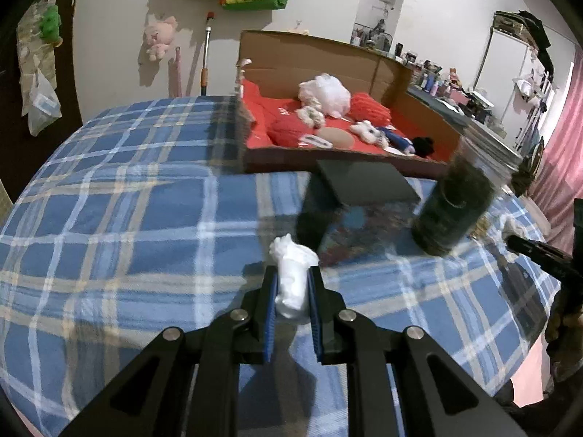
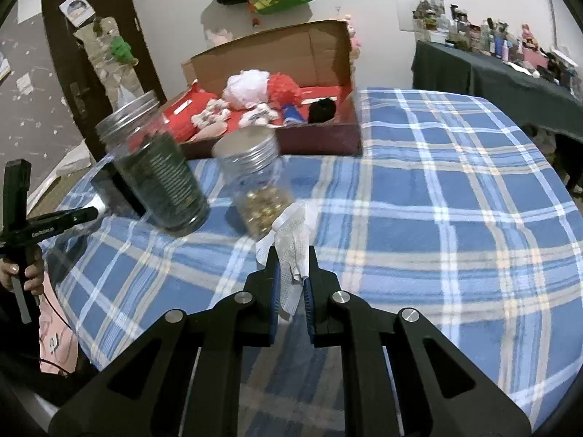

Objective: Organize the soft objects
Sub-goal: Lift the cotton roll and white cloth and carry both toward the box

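My left gripper (image 1: 293,273) is shut on a white soft wad (image 1: 291,276) and holds it above the blue plaid cloth (image 1: 127,218). My right gripper (image 2: 291,255) is shut on a white mesh cloth strip (image 2: 291,240) above the same cloth. An open cardboard box (image 1: 328,54) with a red lining stands at the back and holds several soft things: a white pouf (image 1: 326,93), a red pouf (image 1: 368,107) and small plush toys. The box shows in the right wrist view too (image 2: 291,51).
A dark-filled jar (image 2: 156,167) and a jar of gold beads (image 2: 258,189) stand in front of the box, the dark one also in the left wrist view (image 1: 452,211). A dark flat box (image 1: 364,182) lies beside them. A cluttered side table (image 2: 492,69) is at the right.
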The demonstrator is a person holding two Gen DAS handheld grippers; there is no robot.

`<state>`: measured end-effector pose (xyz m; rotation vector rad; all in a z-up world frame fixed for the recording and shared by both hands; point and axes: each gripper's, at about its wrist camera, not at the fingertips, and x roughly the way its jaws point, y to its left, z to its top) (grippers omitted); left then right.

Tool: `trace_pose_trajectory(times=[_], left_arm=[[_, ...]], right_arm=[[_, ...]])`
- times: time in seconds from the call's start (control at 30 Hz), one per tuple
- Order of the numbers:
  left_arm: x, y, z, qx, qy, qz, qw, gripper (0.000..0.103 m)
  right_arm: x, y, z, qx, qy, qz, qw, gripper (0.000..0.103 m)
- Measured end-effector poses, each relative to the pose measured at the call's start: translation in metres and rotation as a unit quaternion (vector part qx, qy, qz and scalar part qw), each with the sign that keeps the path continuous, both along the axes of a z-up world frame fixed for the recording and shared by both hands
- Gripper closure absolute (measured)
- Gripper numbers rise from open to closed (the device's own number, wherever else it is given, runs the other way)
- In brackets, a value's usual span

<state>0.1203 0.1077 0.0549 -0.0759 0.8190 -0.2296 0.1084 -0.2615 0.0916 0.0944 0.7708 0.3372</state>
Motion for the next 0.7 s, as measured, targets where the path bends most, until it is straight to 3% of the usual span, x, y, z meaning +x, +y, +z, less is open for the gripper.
trace_pose_trajectory(times=[0.33,0.7], left_arm=[[0.033,0.016,0.004,0.01,0.001,-0.015,0.9998,0.086],[0.064,0.013,0.008,0.027,-0.016,-0.074,0.9968,0.086]], right_arm=[[0.034,-0.018,0.006,0.008,0.009,-0.007,1.0,0.092],[0.072,-0.02,0.018,0.01,0.002,0.019,1.0,0.092]])
